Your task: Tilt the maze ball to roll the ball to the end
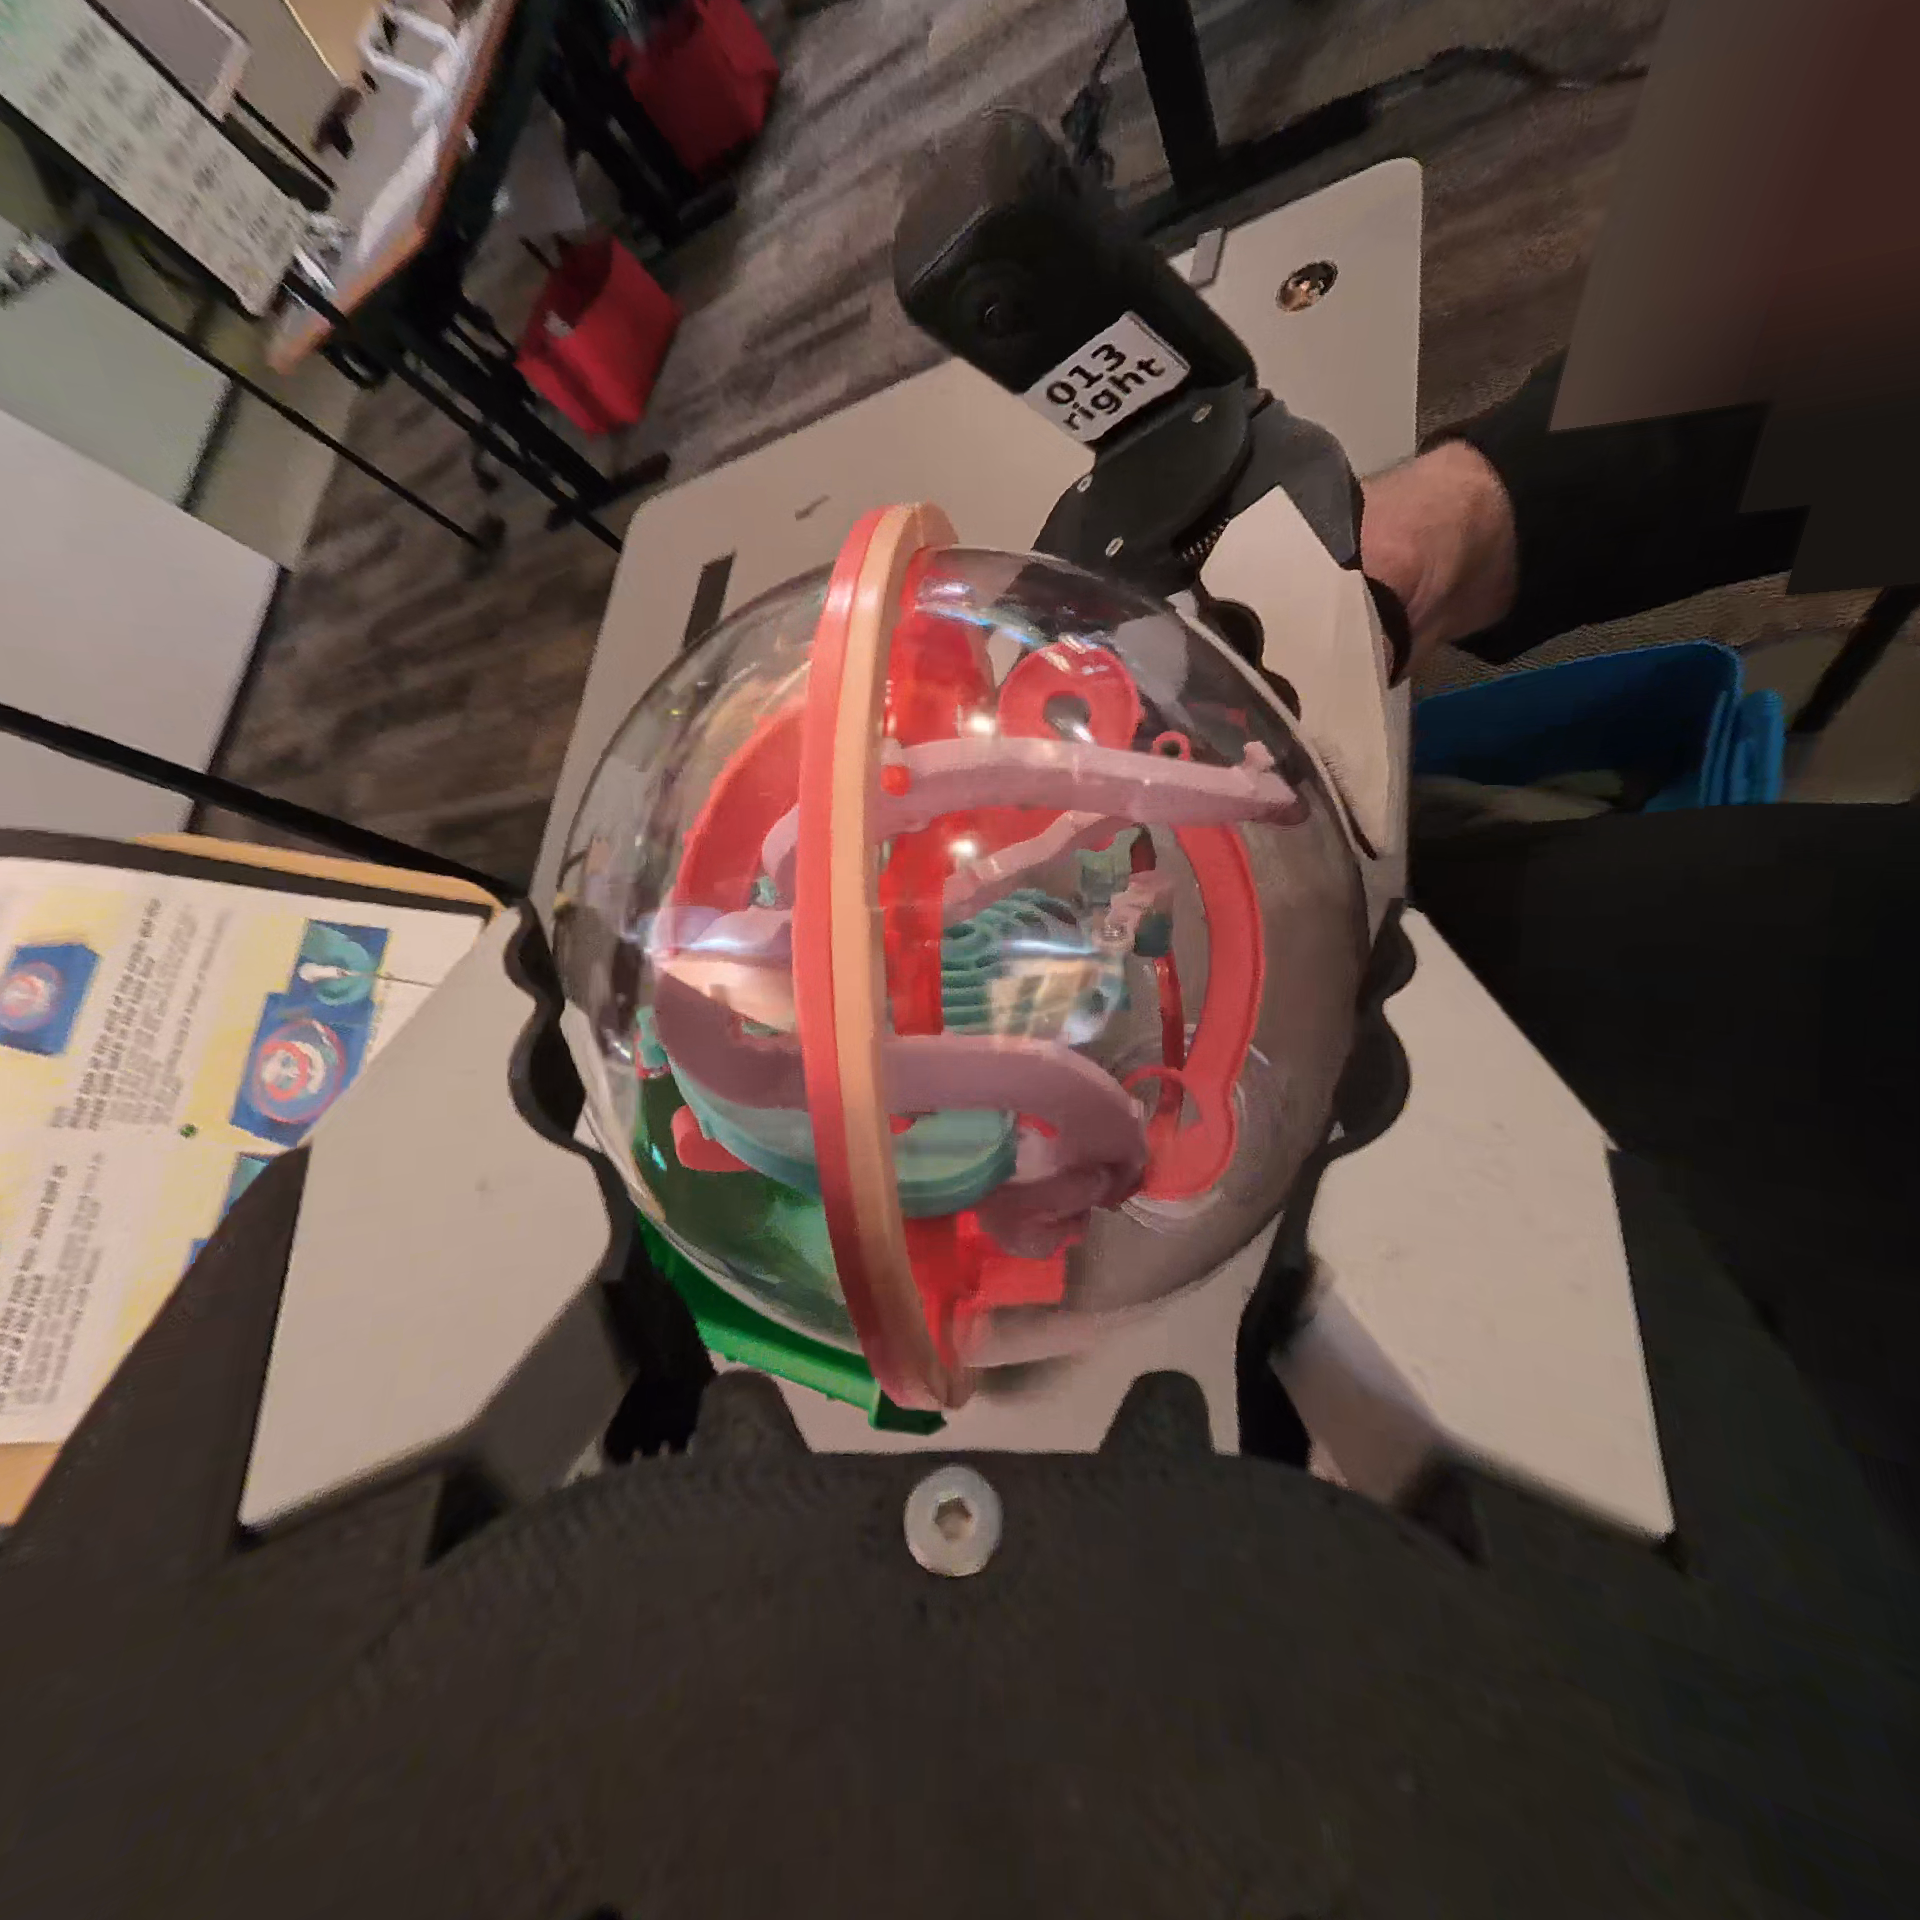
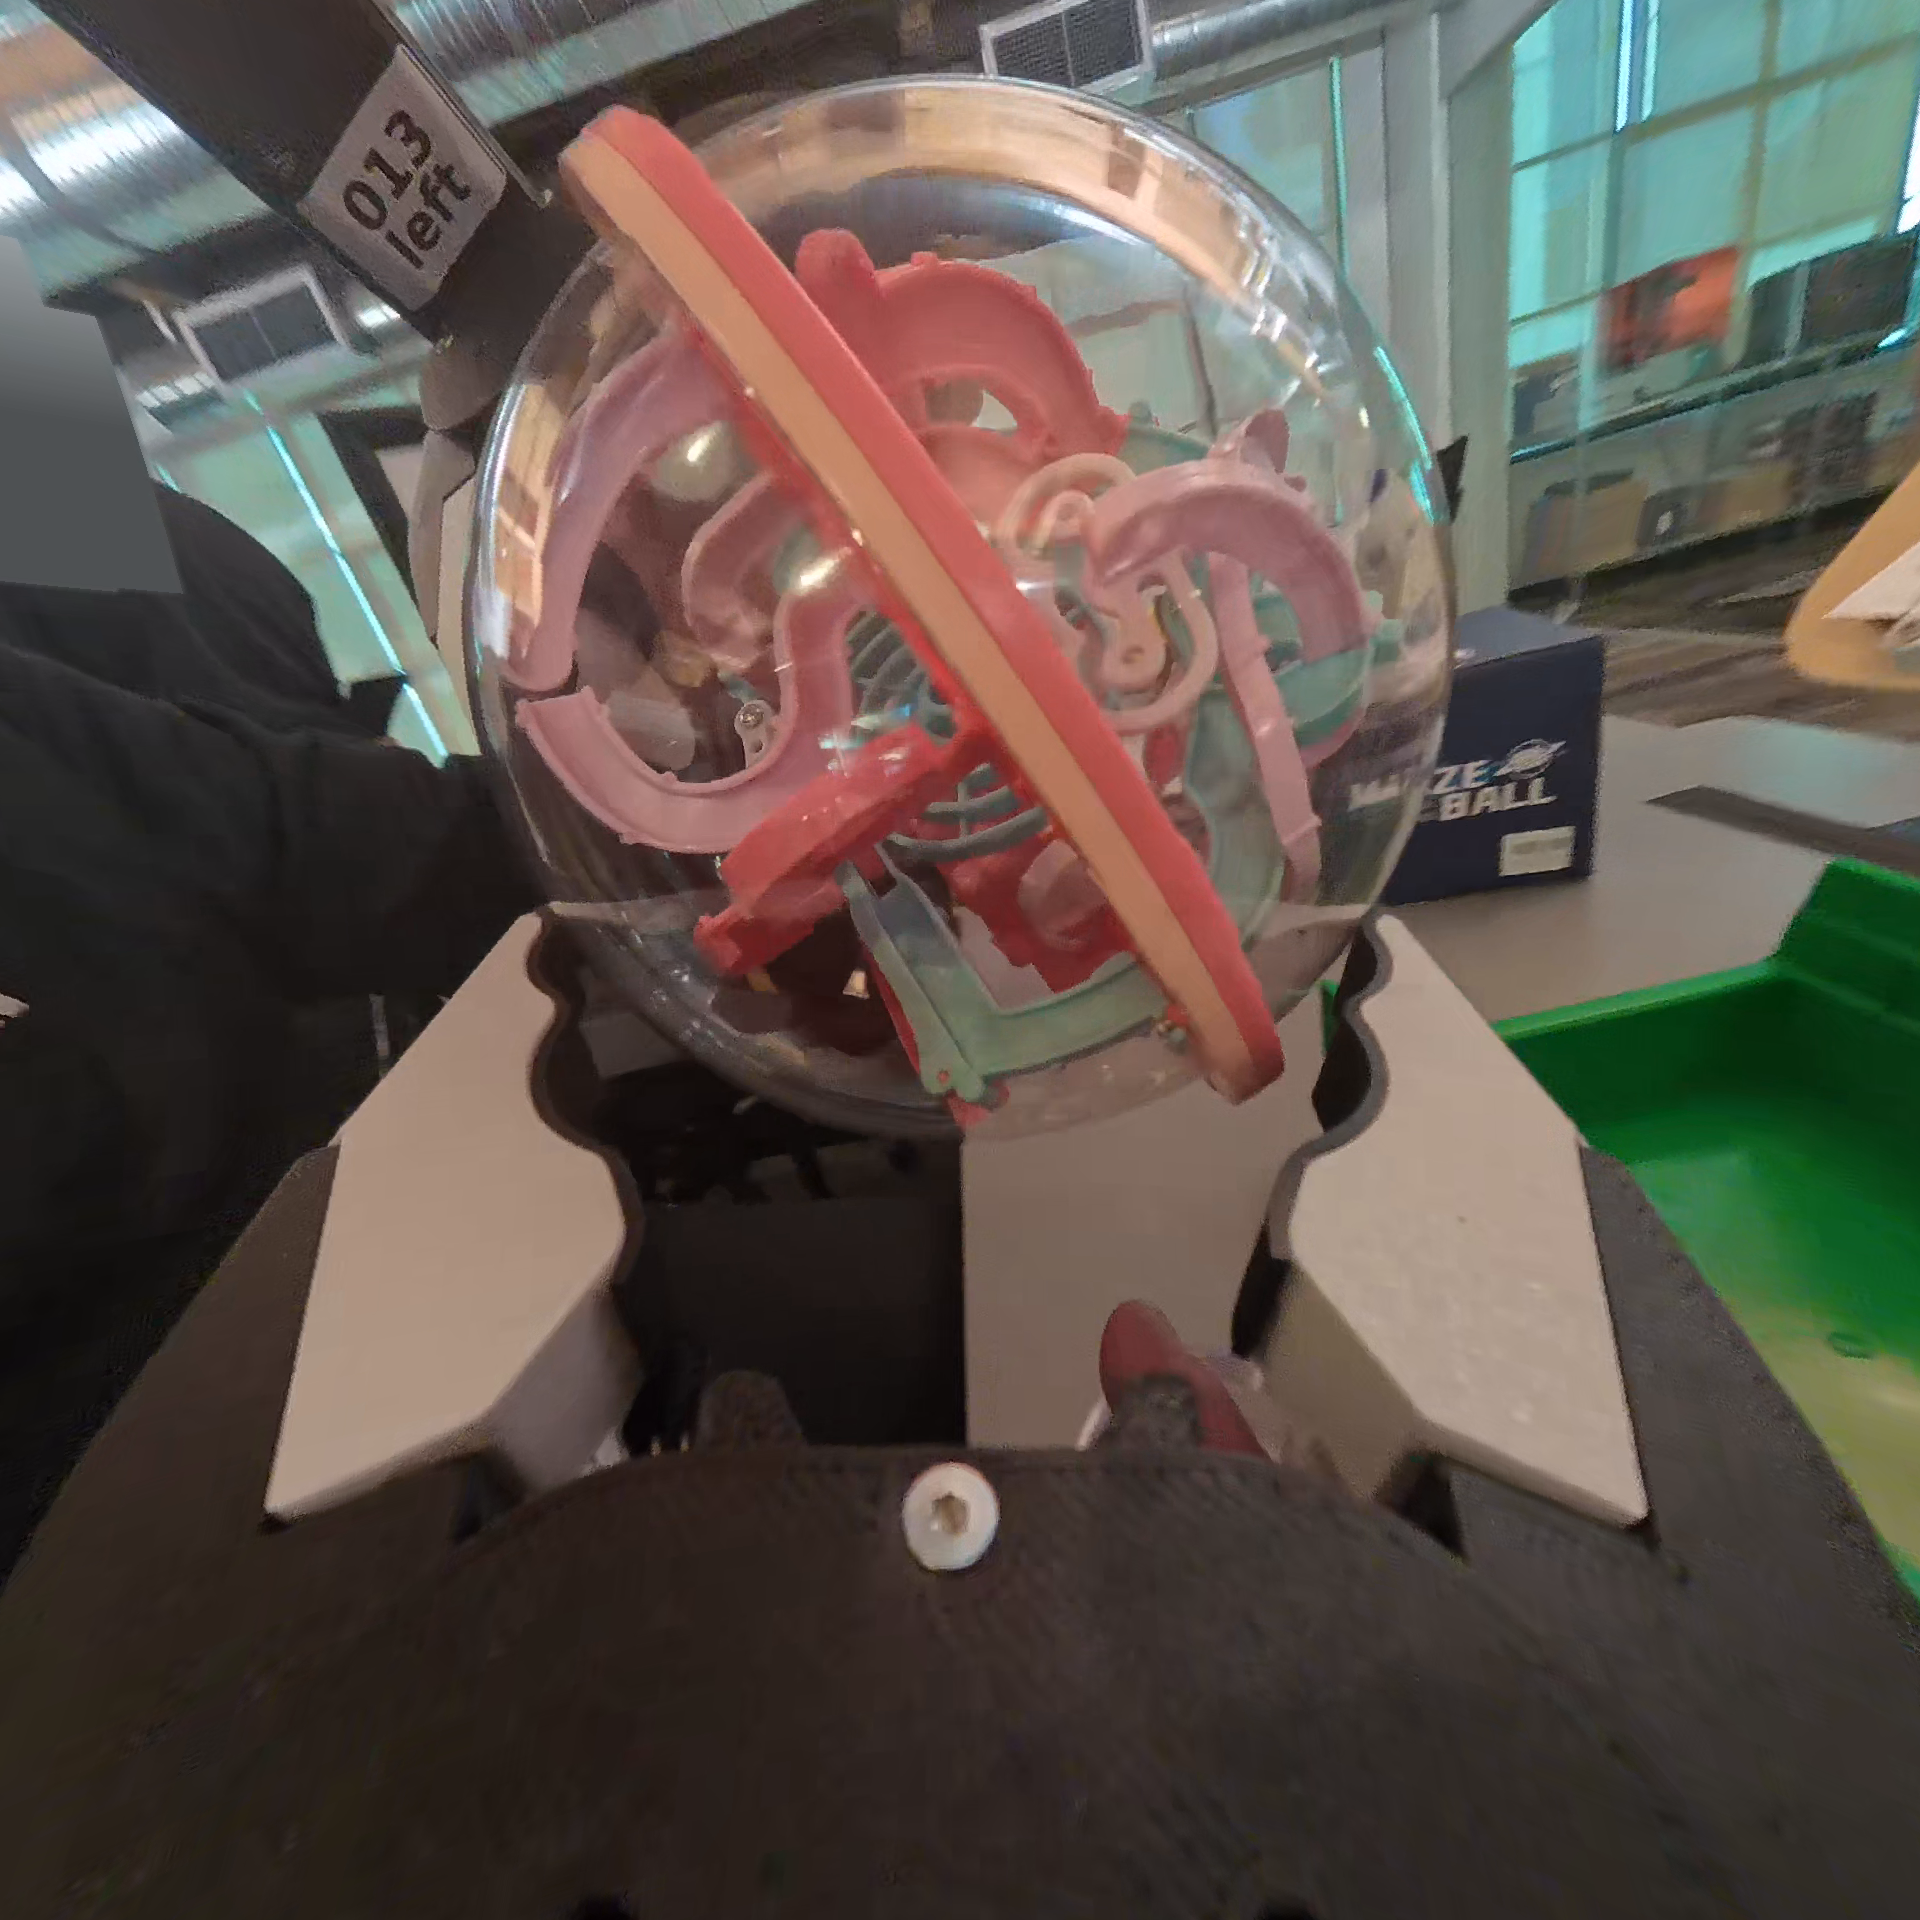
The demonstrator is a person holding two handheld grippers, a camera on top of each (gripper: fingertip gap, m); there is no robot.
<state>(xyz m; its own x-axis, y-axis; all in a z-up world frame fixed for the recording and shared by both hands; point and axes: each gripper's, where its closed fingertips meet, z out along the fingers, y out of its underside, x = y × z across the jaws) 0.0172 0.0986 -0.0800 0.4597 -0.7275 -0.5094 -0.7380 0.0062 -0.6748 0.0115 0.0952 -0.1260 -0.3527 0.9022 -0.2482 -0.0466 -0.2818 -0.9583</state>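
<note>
The maze ball (image 1: 961, 951) fills the centre of both wrist views, a clear sphere with red, pink and teal tracks inside and a red-and-cream rim band around its middle. It sits between the fingers of both grippers at once.

In the left wrist view the left gripper (image 1: 961, 997) clasps the sphere from the bottom of the frame, its black notched pads pressed to the shell at centre left and centre right. The band runs nearly top to bottom here, leaning slightly. The right gripper (image 1: 1320, 665) reaches in from the upper right and meets the shell on its far side, with a hand (image 1: 1439, 551) behind it.

In the right wrist view the right gripper (image 2: 951, 997) cradles the lower part of the sphere, jaws spread wide and clenched on it. The band slants from upper left down to lower right. The left gripper's body shows at the upper left.

The small ball inside is hard to pick out; a silvery glint (image 2: 698, 459) on a pink track at upper left of centre may be it, but I cannot say for certain.

The move ahead likely turns on the band's slant: both grippers are equally near, on opposite sides, so they must rotate together.

A green bin (image 2: 1714, 1122) lies at lower right, a blue box (image 2: 1496, 769) at right, and a printed sheet (image 1: 156, 1091) at left.
</note>
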